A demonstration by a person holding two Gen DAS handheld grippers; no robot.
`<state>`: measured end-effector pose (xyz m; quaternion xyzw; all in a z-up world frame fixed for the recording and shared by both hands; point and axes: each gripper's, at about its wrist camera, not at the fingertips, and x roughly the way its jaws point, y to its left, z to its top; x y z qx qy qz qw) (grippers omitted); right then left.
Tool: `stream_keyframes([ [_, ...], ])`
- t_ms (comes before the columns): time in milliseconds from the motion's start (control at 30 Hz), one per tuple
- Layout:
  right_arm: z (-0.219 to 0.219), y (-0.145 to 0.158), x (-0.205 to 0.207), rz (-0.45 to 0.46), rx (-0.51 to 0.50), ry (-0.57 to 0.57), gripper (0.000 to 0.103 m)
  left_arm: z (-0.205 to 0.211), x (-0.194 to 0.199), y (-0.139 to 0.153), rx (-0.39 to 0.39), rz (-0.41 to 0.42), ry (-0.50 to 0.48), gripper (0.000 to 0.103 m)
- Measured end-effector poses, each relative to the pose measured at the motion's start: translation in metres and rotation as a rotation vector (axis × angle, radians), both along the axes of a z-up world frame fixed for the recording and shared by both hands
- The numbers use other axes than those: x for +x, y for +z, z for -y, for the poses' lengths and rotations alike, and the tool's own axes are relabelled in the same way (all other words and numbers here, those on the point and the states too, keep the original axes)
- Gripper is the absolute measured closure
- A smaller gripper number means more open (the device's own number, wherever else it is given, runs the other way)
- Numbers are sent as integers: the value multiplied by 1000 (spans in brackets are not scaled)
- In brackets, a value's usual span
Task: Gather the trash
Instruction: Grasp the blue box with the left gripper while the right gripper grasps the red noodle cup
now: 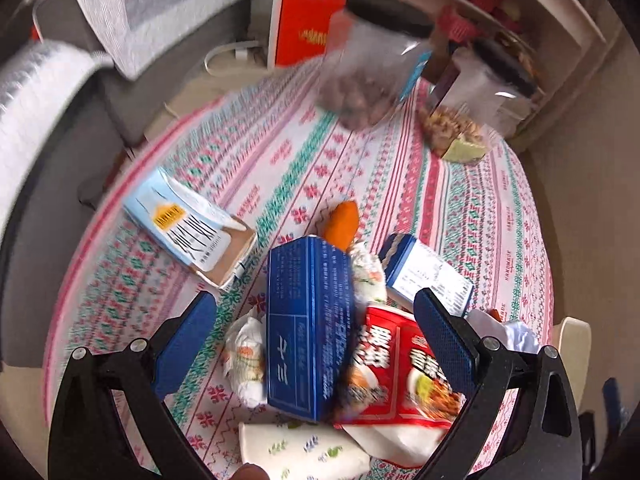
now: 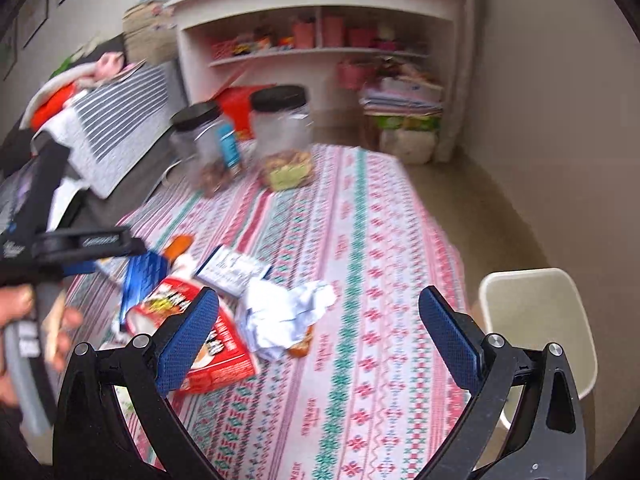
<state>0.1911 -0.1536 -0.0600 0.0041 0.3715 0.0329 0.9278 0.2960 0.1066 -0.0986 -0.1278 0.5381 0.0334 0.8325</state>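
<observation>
Trash lies piled on the patterned tablecloth (image 1: 460, 200). My left gripper (image 1: 316, 320) is open, its jaws either side of a dark blue box (image 1: 308, 328) that stands on the pile. Beside it lie a red noodle packet (image 1: 404, 372), crumpled floral wrappers (image 1: 246, 356), an orange piece (image 1: 342, 220), a blue-and-white box (image 1: 428, 272) and a light blue carton (image 1: 188, 224). My right gripper (image 2: 320, 332) is open and empty above the table, near crumpled white paper (image 2: 284, 316) and the red packet (image 2: 212, 356). The left gripper's body (image 2: 80, 244) shows at the left there.
Two black-lidded clear jars with snacks (image 1: 372, 64) (image 1: 468, 108) stand at the table's far end. A white shelf unit (image 2: 320, 32) is behind. A sofa with striped cloth (image 2: 108, 120) is left. A cream stool (image 2: 536, 320) stands right of the table.
</observation>
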Motion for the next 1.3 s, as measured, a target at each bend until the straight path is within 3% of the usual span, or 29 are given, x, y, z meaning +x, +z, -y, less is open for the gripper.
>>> stream_keyframes([
  [167, -19, -13, 5, -38, -41, 118, 7, -10, 16, -38, -71, -69, -1, 8],
  [233, -23, -18, 6, -60, -39, 154, 7, -10, 21, -44, -97, -73, -13, 13],
  [267, -25, -20, 6, -71, -37, 170, 7, -9, 23, -47, -113, -72, -23, 22],
  [300, -28, -23, 7, -82, -37, 188, 7, -8, 25, -49, -124, -75, -34, 37],
  [400, -31, -28, 7, -115, -38, 226, 7, -1, 25, -45, -140, -79, -71, 63],
  [533, -37, -32, 3, -138, -26, 292, 7, 0, 14, -19, -135, -27, -101, 64],
  [700, -55, -28, -8, -99, -55, 362, 7, -6, -11, 27, -150, 74, -125, 64],
  [967, -90, -48, -6, -125, -150, 421, 7, -34, -69, 89, -93, 208, -42, 63],
  [1033, -93, -51, -4, -134, -163, 424, 7, -40, -81, 96, -78, 233, -31, 63],
  [1200, -86, -62, 12, -223, -62, 436, 7, -54, -101, 103, -46, 251, -36, 63],
  [1300, -99, -70, 10, -223, -115, 501, 7, -60, -106, 102, -48, 242, -34, 63],
])
